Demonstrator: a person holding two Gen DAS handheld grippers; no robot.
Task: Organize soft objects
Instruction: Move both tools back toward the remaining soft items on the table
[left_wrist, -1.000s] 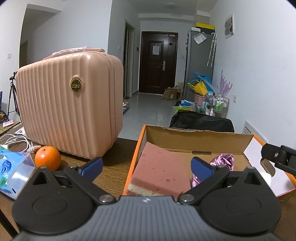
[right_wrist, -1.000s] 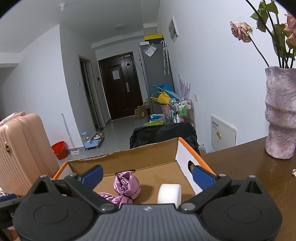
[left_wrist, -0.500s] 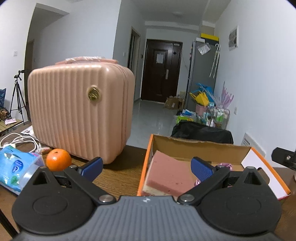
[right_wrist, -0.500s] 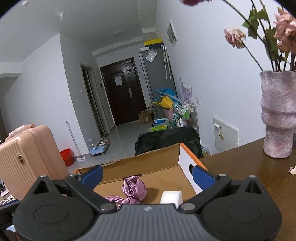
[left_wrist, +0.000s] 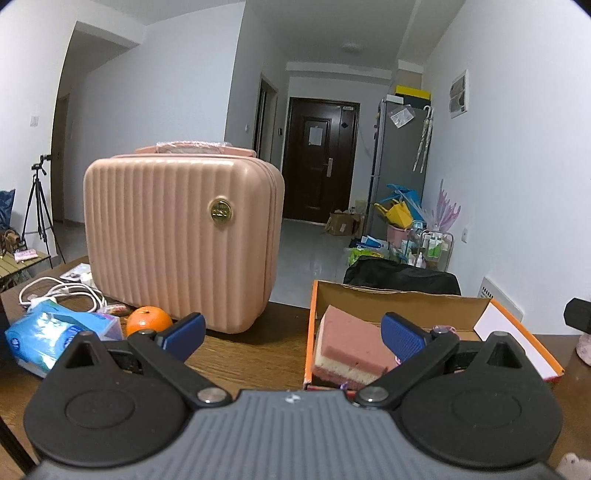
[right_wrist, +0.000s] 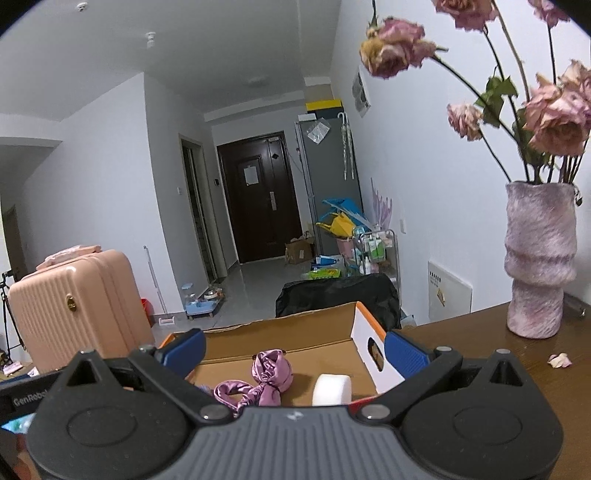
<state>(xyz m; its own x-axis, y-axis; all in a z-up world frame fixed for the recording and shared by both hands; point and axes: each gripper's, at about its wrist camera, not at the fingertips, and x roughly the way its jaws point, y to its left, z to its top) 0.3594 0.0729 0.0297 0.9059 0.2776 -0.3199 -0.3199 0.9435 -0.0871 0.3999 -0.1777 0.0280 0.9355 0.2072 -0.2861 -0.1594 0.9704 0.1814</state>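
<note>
- Left claw (left_wrist: 291, 334): jaws spread wide, nothing between them; it hangs above the tabletop (left_wrist: 251, 354), just in front of the cardboard box (left_wrist: 402, 299).
- Right claw (right_wrist: 293, 349): likewise released and empty, held over the near edge of the box, looking into it.
- Cardboard box, the landmark: open-topped, orange-edged, standing on the tabletop with its white end wall (right_wrist: 369, 343) toward the vase.
- Inside the box, left end: a pink-and-cream sponge block (left_wrist: 351, 343) leaning against the orange side wall.
- Inside the box, middle: a purple satin hair tie (right_wrist: 264, 380), bunched and lying on the box floor.
- Inside the box, right end: a white foam roll (right_wrist: 331, 389), just beside the hair tie and near the white end wall.
- Left of the box: a pink ribbed suitcase (left_wrist: 181, 240), an orange (left_wrist: 147, 320) at its foot, a blue tissue pack (left_wrist: 55, 332) and a white cable (left_wrist: 62, 291).
- Right of the box: a mauve vase (right_wrist: 537, 258) of dried roses, with a fallen petal (right_wrist: 559, 360) near its base.
- Progress, as a judgement: three soft items already sit in the box and both claws are free, so the sorting appears largely done. The tissue pack is the one soft-looking item visible outside the box; whether it belongs to the task cannot be told.
</note>
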